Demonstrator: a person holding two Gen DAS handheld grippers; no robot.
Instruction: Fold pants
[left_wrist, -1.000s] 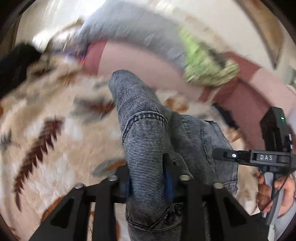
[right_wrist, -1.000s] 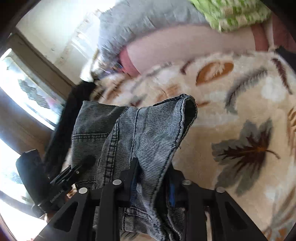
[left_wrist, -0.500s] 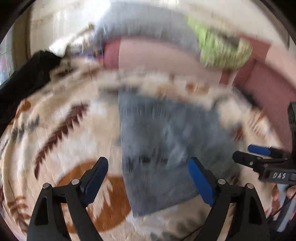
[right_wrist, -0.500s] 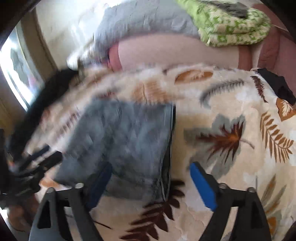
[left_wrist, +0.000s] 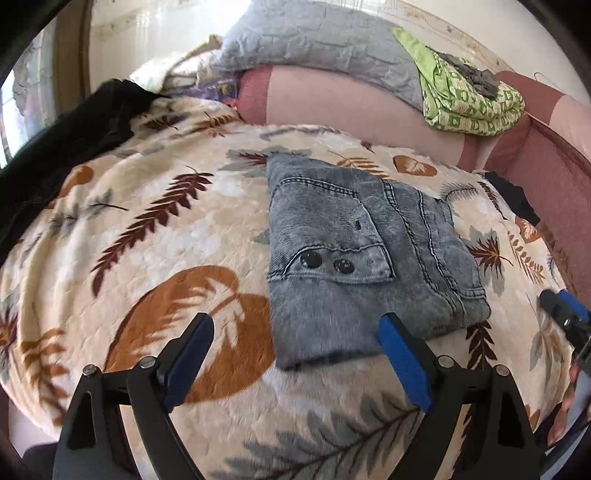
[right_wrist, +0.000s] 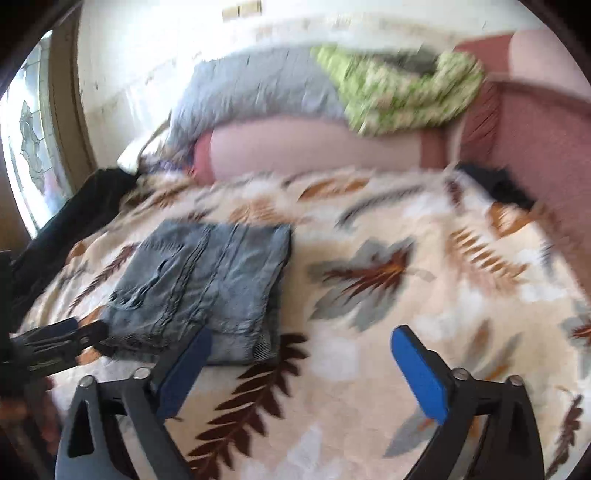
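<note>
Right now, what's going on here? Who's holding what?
A person with a handheld gripper in each hand is folding pants on a bed. The grey jeans lie folded in a compact rectangle on the leaf-print blanket. Neither gripper holds anything: the left gripper and the right gripper are both open, above the blanket at the near edge of the jeans. The fold looks done.

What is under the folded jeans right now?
The jeans lie flat on the leaf-print blanket, which shows all around them. Anything between the folded layers or directly beneath is covered.
</note>
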